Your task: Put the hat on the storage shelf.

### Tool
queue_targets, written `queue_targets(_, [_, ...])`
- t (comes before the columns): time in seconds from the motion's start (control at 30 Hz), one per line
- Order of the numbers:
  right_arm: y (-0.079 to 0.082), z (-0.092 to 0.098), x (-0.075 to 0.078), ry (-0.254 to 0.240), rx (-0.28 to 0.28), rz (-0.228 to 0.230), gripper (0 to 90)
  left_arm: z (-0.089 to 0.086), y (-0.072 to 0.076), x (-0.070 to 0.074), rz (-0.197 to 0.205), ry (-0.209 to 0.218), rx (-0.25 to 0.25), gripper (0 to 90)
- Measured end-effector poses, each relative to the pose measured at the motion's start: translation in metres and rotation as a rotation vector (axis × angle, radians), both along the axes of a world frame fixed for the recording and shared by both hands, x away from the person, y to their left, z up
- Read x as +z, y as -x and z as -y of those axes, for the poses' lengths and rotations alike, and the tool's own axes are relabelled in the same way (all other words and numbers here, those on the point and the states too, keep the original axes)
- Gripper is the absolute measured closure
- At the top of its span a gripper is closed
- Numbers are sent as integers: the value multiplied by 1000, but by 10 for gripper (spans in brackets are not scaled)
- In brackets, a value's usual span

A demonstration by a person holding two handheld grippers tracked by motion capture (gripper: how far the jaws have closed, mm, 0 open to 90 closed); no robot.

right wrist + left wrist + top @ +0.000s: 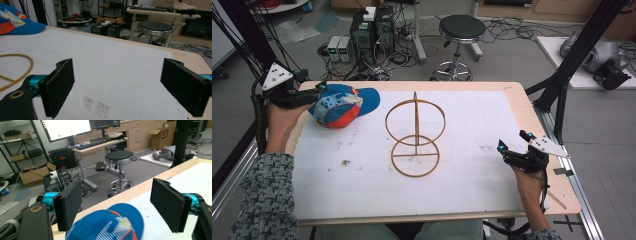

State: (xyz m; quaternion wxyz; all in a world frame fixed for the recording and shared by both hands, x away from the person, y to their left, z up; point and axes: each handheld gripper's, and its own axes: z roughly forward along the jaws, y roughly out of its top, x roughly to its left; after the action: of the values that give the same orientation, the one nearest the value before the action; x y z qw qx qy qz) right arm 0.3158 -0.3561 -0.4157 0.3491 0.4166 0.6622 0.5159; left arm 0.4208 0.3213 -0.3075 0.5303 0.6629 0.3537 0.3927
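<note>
Cap, blue with an orange and patterned side panel, lies near the far left corner of the counter, its brim pointing toward the middle of the far edge; the left tongs hover right at the cap's left side, at the counter's left edge, held in a hand whose patterned sleeve comes up along the near left corner; in the left gripper view the left tongs stand wide open, the two black padded jaws well apart with the cap low between them and nothing clamped; whether either pad touches the fabric I cannot tell; toward the middle of the counter stands a wooden ring stand, one hoop flat on the white sheet and another upright on a thin post, well apart from the cap; further right, near the right edge and toward the near right corner, the right tongs point left over the bare sheet, held in the other hand; in the right gripper view the right tongs are likewise wide open and hold nothing, with a faint smudge on the sheet between the jaws; beyond the far edge a black stool stands on the floor.
</note>
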Motion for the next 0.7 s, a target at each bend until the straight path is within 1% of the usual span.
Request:
queue_targets(0.03, [0,0,0,-2,1,-3,111,-1,-6,-4,-3,-1,13,264])
queue_targets(0.07, [0,0,0,-2,1,-3,111,-1,-8,-6,-5,0,13,264])
queue_targets(0.1, [1,0,0,-2,0,-7,111,-3,-13,-11,-19,7,16,268])
queue_targets(0.17, [1,0,0,-1,1,-7,111,-4,-20,-17,-39,-1,30,269])
queue_targets(0.27, [2,0,0,8,5,-13,111,-7,-28,-26,-64,10,45,271])
queue_targets(0.43, [5,-1,0,19,13,-20,111,-12,-40,-39,-96,1,55,291])
queue_targets(0.47, [5,-1,0,20,18,-19,111,-15,-45,-45,-122,9,62,311])
queue_targets(0.5, [5,-1,0,20,18,-19,111,-15,-45,-45,-122,9,62,308])
queue_targets(0.53, [5,-1,-1,16,21,-26,111,-17,-49,-50,-138,17,72,308])
queue_targets(0.6, [6,-1,-1,16,25,-32,112,-18,-53,-55,-156,-7,93,307])
queue_targets(0.7, [6,-1,0,18,28,-30,111,-21,-57,-62,-181,-5,109,307])
